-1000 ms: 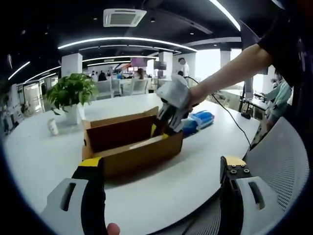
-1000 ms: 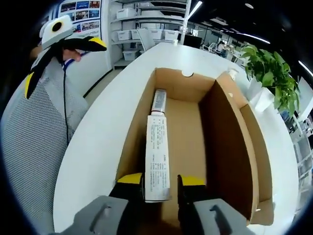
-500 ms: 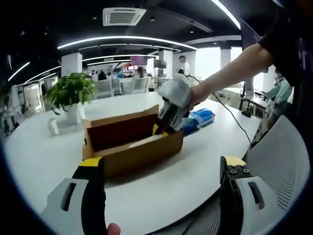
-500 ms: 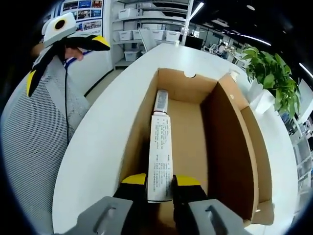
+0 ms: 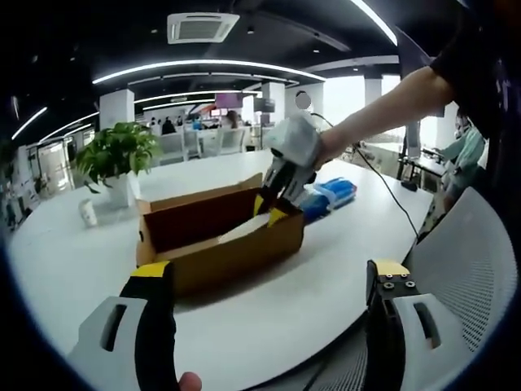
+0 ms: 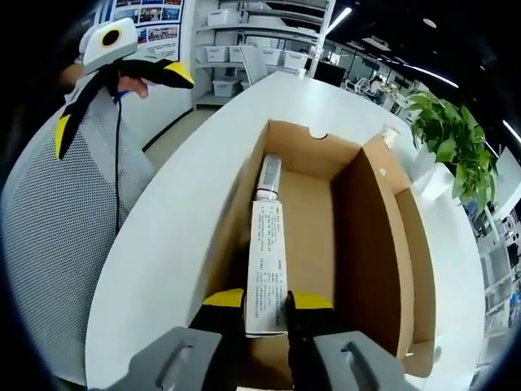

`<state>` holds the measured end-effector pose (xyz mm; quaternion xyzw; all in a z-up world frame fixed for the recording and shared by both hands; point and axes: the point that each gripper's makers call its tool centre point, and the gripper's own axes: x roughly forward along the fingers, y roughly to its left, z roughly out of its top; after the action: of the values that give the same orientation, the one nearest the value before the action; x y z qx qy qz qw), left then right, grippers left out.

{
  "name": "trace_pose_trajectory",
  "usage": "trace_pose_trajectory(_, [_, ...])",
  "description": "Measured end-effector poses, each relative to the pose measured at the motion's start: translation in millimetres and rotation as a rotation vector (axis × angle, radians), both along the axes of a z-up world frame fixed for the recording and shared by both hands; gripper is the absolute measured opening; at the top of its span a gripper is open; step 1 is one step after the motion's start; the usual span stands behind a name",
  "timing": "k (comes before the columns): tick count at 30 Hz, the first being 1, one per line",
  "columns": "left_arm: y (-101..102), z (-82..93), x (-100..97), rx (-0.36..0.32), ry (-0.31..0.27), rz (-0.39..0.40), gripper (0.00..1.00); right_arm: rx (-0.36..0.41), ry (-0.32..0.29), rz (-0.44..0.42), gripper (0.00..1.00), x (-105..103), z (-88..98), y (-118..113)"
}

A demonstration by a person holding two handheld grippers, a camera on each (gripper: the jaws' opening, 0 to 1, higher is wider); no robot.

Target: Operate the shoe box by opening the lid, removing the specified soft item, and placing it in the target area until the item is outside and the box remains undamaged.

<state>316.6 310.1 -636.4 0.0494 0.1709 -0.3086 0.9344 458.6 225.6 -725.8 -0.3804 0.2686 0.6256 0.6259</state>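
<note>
Jaws of left gripper spread wide, empty, at 6 o'clock. Right gripper jaws pinch the flat tube by its crimped tail inside the open shoe box; likely light, squashy.

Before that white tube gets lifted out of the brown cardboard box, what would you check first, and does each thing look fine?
1. Right gripper shut on the white printed tube: ok.
2. Lid of the brown cardboard shoe box open: ok.
3. Tube clear of the box walls: cannot tell, it lies close along one side wall.
4. Left gripper open, away from the box: ok.
5. Box undamaged: ok, no tears visible.
6. Free space on the white table: ok.
</note>
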Motion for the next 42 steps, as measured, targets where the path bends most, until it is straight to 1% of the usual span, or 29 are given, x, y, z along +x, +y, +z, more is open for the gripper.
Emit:
trace_pose_trajectory(5, [0, -1.3, -0.2, -0.001, 0.007, -0.003, 0.98, 0.023, -0.001, -0.017, 0.14, 5, 10.6, 0])
trace_pose_trajectory(11, [0, -1.4, -0.3, 0.002, 0.004, -0.005, 0.98, 0.037, -0.014, -0.002, 0.14, 6, 22.1, 2])
trace_pose_trajectory(14, [-1, -1.2, -0.5, 0.003, 0.003, -0.005, 0.98, 0.051, -0.006, -0.01, 0.14, 7, 27.0, 2])
trace_pose_trajectory(20, [-1, -1.8, -0.9, 0.005, 0.006, -0.004, 0.98, 0.073, -0.011, -0.012, 0.14, 8, 40.3, 0])
trace_pose_trajectory(24, [-1, -1.2, -1.4, 0.006, 0.002, -0.005, 0.98, 0.105, 0.001, -0.031, 0.14, 9, 50.2, -2])
trace_pose_trajectory(30, [1, 1.0, -0.1, -0.012, -0.003, 0.011, 0.97, 0.115, -0.01, -0.031, 0.14, 8, 60.0, -7])
trace_pose_trajectory(42, [1, -0.7, -1.2, -0.008, 0.001, 0.007, 0.97, 0.14, -0.031, -0.046, 0.14, 12, 75.8, -18])
